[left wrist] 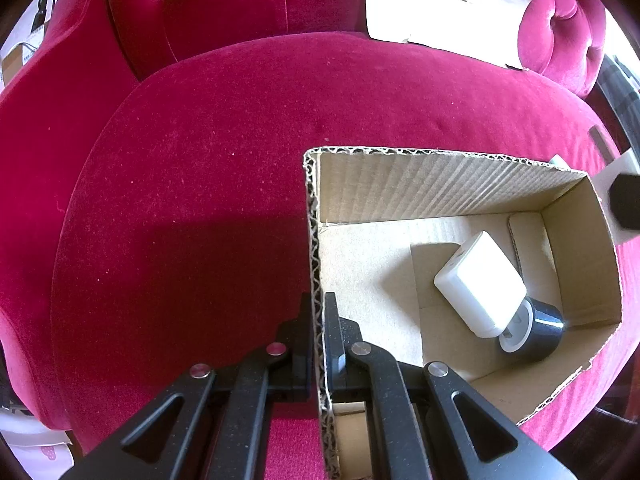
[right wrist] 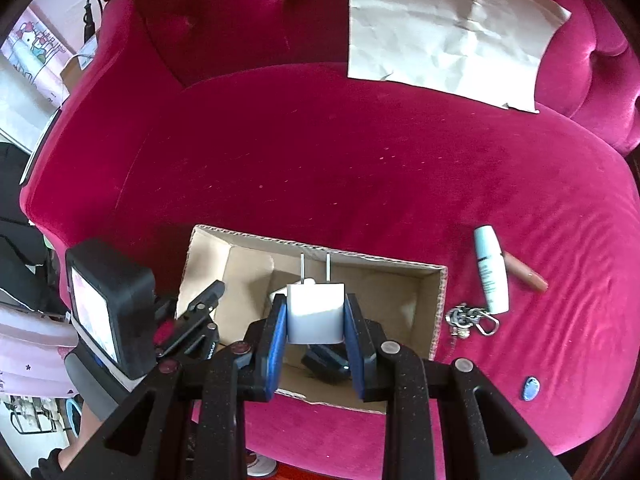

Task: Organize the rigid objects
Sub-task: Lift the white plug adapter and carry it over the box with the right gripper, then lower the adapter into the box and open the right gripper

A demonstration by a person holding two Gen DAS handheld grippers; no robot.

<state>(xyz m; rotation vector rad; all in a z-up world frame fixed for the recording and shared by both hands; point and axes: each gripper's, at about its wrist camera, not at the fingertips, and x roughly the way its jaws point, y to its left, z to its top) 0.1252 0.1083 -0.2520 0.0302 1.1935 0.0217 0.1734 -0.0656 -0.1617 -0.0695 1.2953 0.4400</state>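
Gripper on the right (right wrist: 316, 320), blue pads pinching a white plug adapter (right wrist: 316, 314) by its flat sides, hangs over the open cardboard box (right wrist: 438, 312) on the pink velvet sofa (right wrist: 320, 160). The adapter's two metal prongs point away from the camera, toward the far wall of the box, so its long axis runs along the gripper's own line; the drop lies straight below, into the box's middle. The left gripper (left wrist: 318, 320) is pressed together on the box's near-left wall, one finger outside and one inside, steadying it. Already inside lie another white charger block (left wrist: 480, 284) leaning on a dark roll of tape (left wrist: 532, 330).

Out on the cushion to the right wait a white tube (right wrist: 491, 270), a brownish lipstick-like stick (right wrist: 526, 274) touching it, a bunch of keys (right wrist: 470, 320) and a small blue oval (right wrist: 530, 388); the right hand is nearer to all of these. The held adapter hides the box floor under it, and I can't tell what the dark thing beneath it is.
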